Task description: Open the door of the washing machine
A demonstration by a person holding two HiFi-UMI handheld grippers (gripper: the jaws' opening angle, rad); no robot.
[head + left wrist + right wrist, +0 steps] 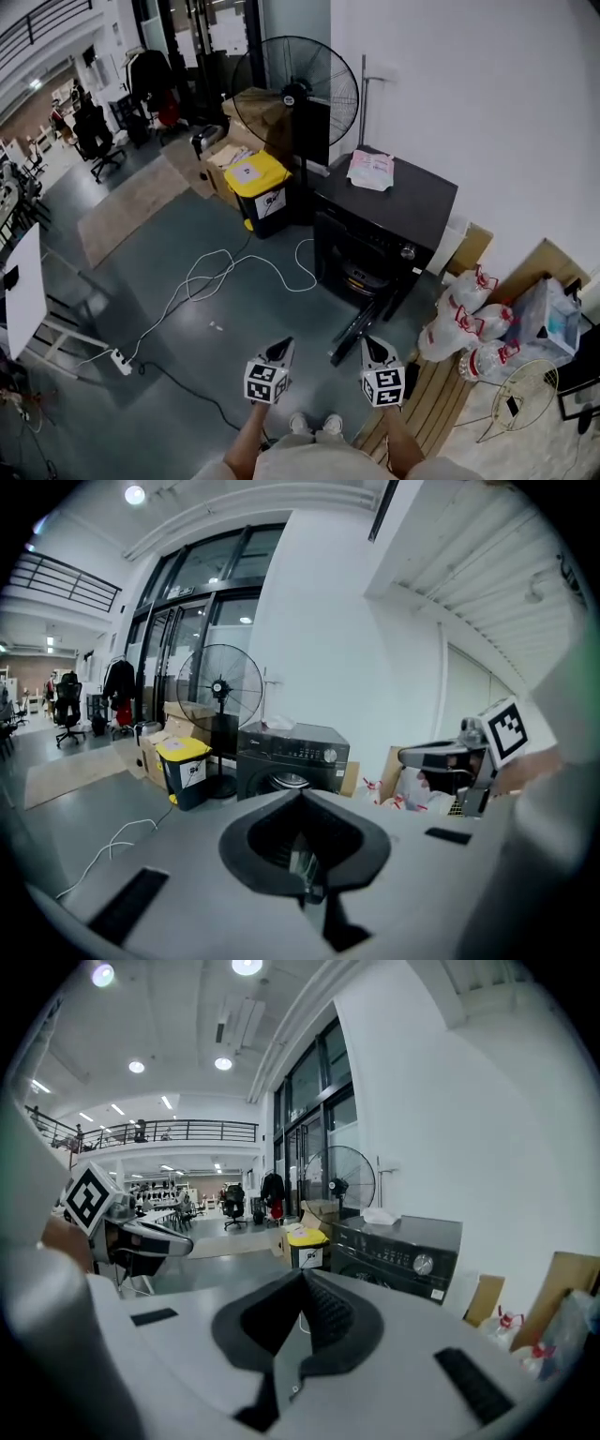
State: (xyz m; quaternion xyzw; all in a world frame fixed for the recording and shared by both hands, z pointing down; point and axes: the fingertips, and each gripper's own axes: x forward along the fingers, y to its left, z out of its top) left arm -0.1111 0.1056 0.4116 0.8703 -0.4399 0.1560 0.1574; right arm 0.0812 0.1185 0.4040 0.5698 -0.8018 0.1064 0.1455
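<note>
Bright ceiling lamps [247, 966] give even, soft-shadowed light; both gripper views bulge fisheye-style, with black corners.

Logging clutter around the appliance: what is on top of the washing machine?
A pale, crumpled packet lies on the black top of the washing machine, at the end nearest the fan. The surface under it is covered.

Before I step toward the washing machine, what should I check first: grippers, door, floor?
1. Left gripper empty: ok, shut on nothing.
2. Right gripper empty: ok, shut on nothing.
3. Washing machine ahead and in view: ok.
4. Door closed and needing opening: not ok, it appears swung out already.
5. Floor ahead: ok, the white cable lies off to the left.
6. Bags away from the door: ok.
</note>
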